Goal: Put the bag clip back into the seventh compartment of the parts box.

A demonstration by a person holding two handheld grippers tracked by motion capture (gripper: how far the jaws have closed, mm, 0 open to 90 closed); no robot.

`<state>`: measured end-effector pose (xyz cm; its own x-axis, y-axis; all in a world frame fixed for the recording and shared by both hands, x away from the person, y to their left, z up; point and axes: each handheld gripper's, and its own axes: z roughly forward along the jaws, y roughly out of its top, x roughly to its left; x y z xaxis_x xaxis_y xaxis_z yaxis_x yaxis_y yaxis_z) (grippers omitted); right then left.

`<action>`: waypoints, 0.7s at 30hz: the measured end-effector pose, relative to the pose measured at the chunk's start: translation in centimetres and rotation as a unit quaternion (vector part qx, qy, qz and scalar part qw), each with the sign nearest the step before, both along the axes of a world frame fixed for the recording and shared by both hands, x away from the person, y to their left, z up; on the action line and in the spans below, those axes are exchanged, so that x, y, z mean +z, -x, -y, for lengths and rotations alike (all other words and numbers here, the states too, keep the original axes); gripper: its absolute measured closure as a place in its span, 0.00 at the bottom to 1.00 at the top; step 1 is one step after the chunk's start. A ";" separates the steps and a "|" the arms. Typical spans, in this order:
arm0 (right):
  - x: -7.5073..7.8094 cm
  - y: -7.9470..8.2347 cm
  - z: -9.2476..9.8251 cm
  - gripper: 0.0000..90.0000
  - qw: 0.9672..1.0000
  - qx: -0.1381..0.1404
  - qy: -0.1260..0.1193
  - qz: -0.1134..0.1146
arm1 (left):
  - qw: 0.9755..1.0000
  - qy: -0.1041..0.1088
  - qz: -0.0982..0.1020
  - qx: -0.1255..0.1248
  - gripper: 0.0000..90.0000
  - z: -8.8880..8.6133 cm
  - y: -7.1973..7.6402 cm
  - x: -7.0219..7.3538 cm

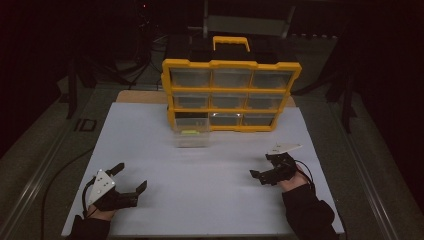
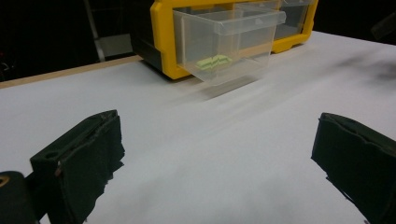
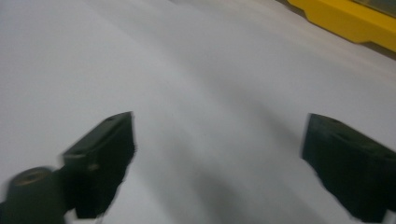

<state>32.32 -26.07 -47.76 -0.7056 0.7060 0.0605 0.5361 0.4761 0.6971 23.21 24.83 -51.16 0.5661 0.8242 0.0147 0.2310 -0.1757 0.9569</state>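
Observation:
A yellow cabinet (image 1: 231,95) of clear drawers stands at the back of the white board (image 1: 210,200). Its bottom-left drawer (image 1: 191,136) is pulled out, and a small green piece (image 1: 188,133) lies inside. In the left gripper view that drawer (image 2: 229,42) juts forward with the green piece (image 2: 214,61) on its floor. My left gripper (image 1: 131,176) rests open near the front left, well short of the drawer, with nothing between its fingers (image 2: 79,163). My right gripper (image 1: 261,165) is open at the front right, empty over bare board (image 3: 217,163).
The cabinet's yellow base (image 3: 345,21) crosses the top right corner of the right gripper view. A black carry handle (image 1: 231,44) tops the cabinet. The board sits on a grey table with dark surroundings and a metal rail (image 1: 370,190) along the right.

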 end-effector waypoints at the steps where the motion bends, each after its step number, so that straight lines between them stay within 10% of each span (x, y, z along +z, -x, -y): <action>1: -0.2 0.1 0.3 0.13 1.000 0.001 -0.007 -0.005 | 1.000 0.000 0.000 0.000 0.02 0.0 0.0 0.0; 5: -0.6 0.6 0.7 0.14 1.000 -0.008 -0.009 -0.013 | 1.000 -0.001 0.001 0.000 0.02 0.0 0.0 0.0; 21: -0.8 4.1 2.7 0.11 0.996 -0.047 -0.014 0.077 | 1.000 0.002 0.002 0.001 0.02 -0.1 0.1 0.1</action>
<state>28.18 -28.76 -48.54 -0.6395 0.7685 -0.0227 0.4622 0.4079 0.7874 23.16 24.90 -51.08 0.5644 0.8254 0.0142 0.2278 -0.1723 0.9583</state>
